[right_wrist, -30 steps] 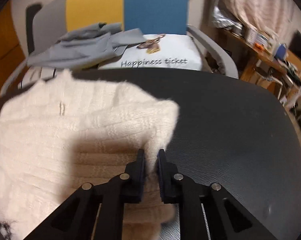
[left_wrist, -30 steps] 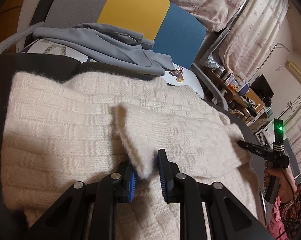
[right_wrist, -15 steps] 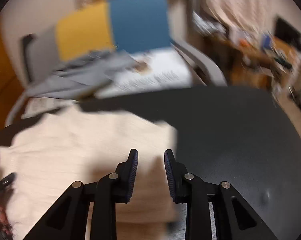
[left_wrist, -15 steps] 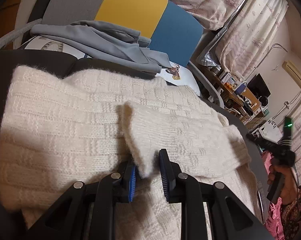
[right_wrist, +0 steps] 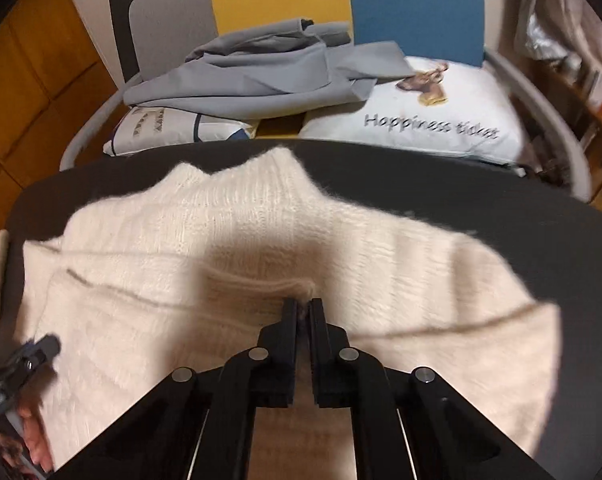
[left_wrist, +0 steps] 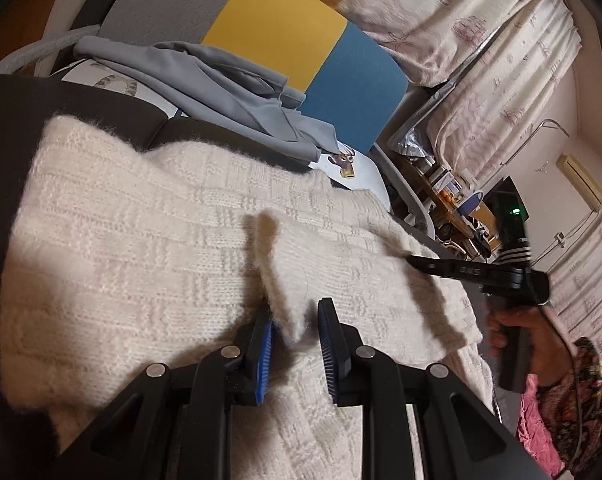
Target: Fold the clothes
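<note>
**Sweater spread on the dark table, a fold of it at each gripper**

Sweater [left_wrist: 133, 248], cream and thickly knitted, lies mostly flat across the dark table [right_wrist: 481, 216], its collar [right_wrist: 261, 168] pointing away toward the chair. A sleeve [left_wrist: 341, 264] is laid over the body, its long axis running from the left gripper [left_wrist: 295, 344] out to the right. That gripper's jaws stand apart with the sleeve's cuff end hanging between the blue pads, so it has no firm hold. The right gripper [right_wrist: 303, 312] is nearly closed over the knit just ahead of it; it looks to pinch a ridge of wool, though blur leaves this uncertain. The left gripper is thus the nearer one to the cuff.

Beyond the table, grey clothes [right_wrist: 261, 68] lie heaped on a chair [left_wrist: 277, 28] with printed cushions [right_wrist: 433, 124]. Curtains [left_wrist: 501, 40] close off the far side of the room.
</note>
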